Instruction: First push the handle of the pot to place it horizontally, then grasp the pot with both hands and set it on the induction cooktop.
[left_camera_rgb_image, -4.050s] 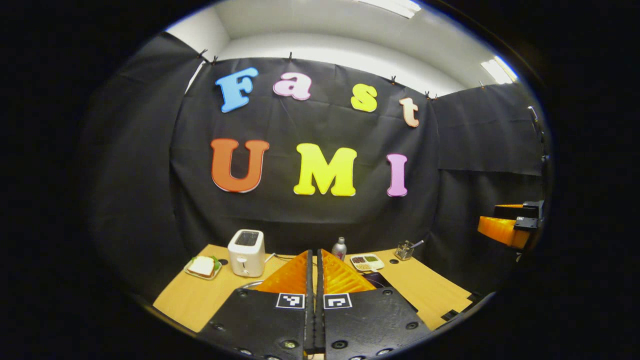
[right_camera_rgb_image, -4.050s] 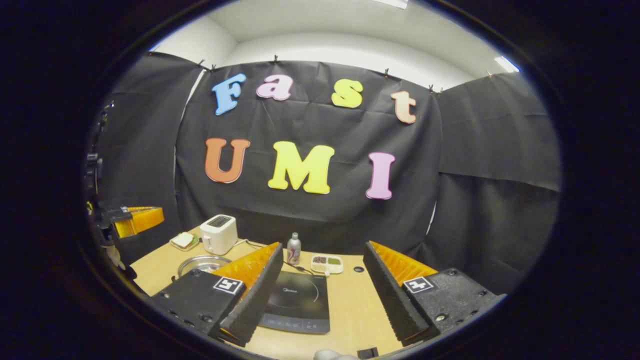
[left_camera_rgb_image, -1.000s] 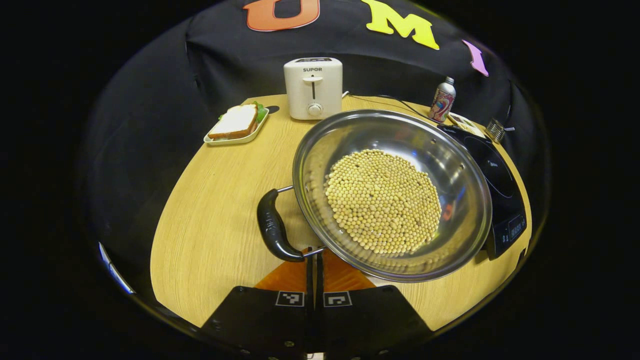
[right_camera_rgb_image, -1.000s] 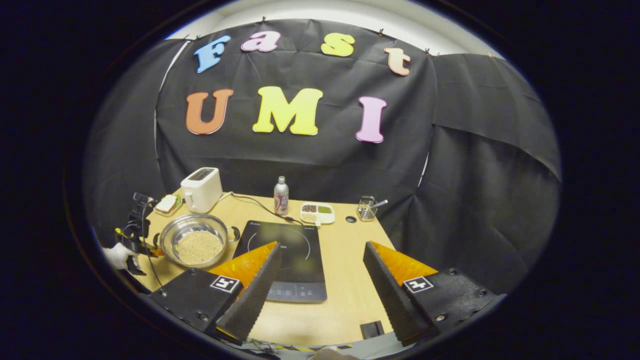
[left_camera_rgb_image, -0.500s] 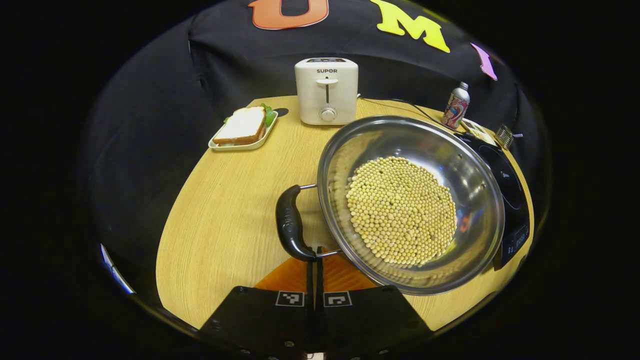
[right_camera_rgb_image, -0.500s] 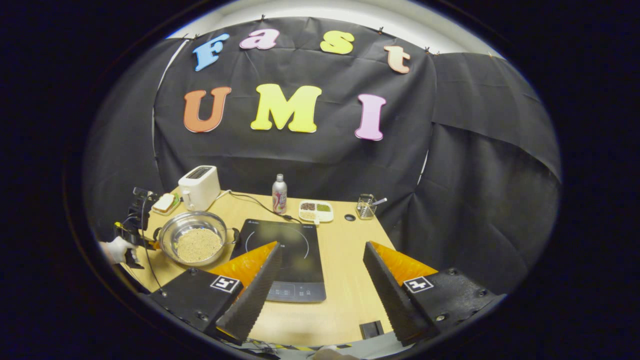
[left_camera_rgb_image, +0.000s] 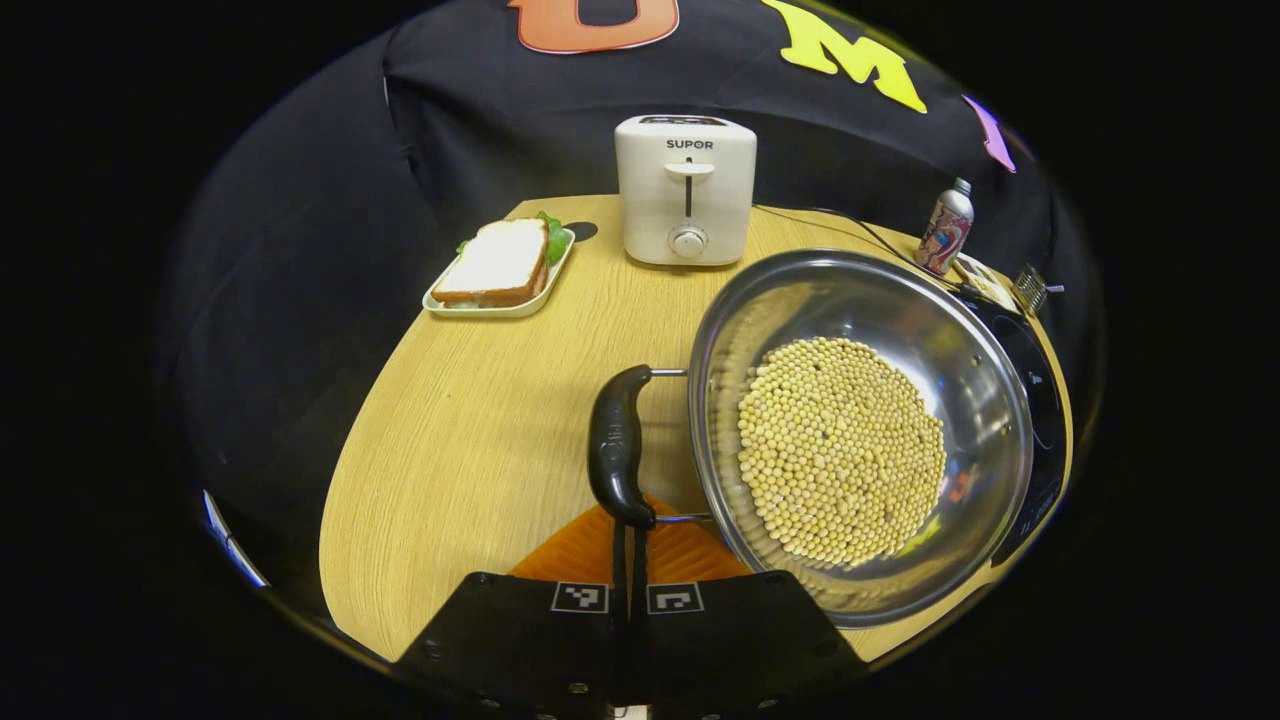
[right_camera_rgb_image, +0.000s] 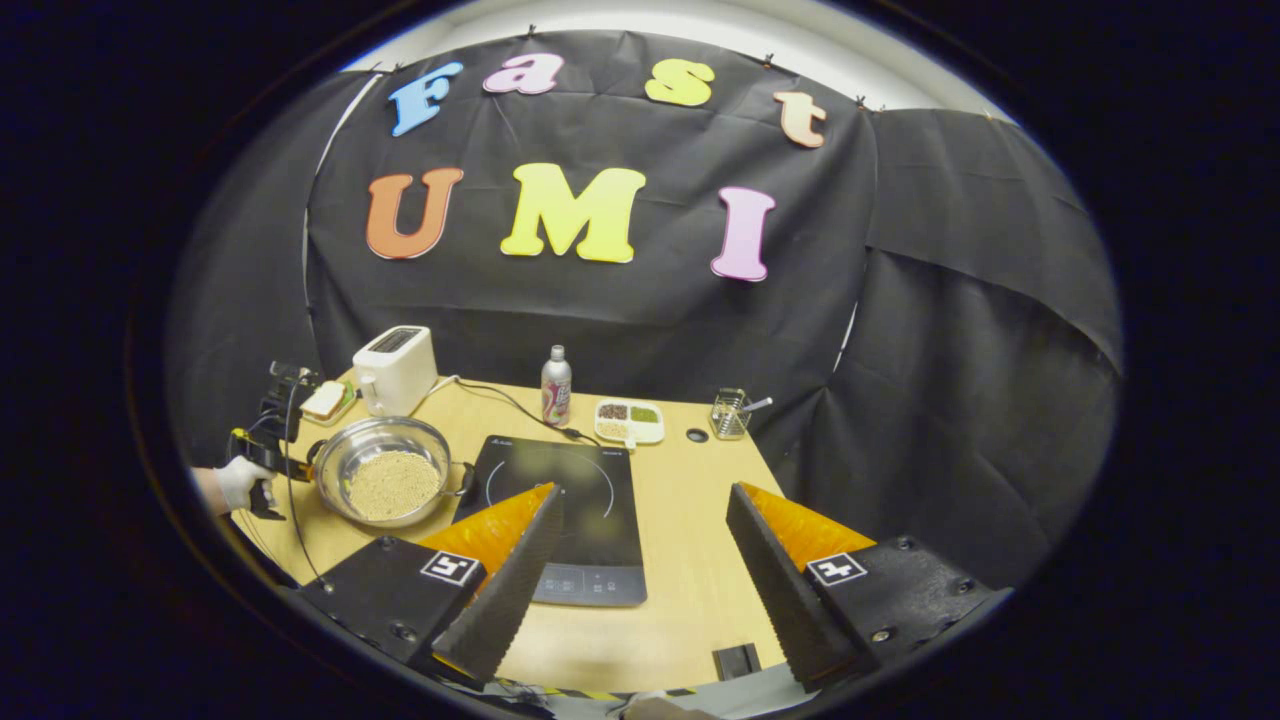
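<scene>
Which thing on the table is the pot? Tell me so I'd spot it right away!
Find the wooden table and the white toaster at its back. Just in front sits the pot, a big shiny metal bowl beside the black cooktop. It alone is heaped with small yellow beans and has a black handle.

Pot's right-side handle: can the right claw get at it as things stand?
Probably yes. The right claw is open above the cooktop, and the pot's right handle faces it, with nothing between them but the cooktop surface.
</scene>
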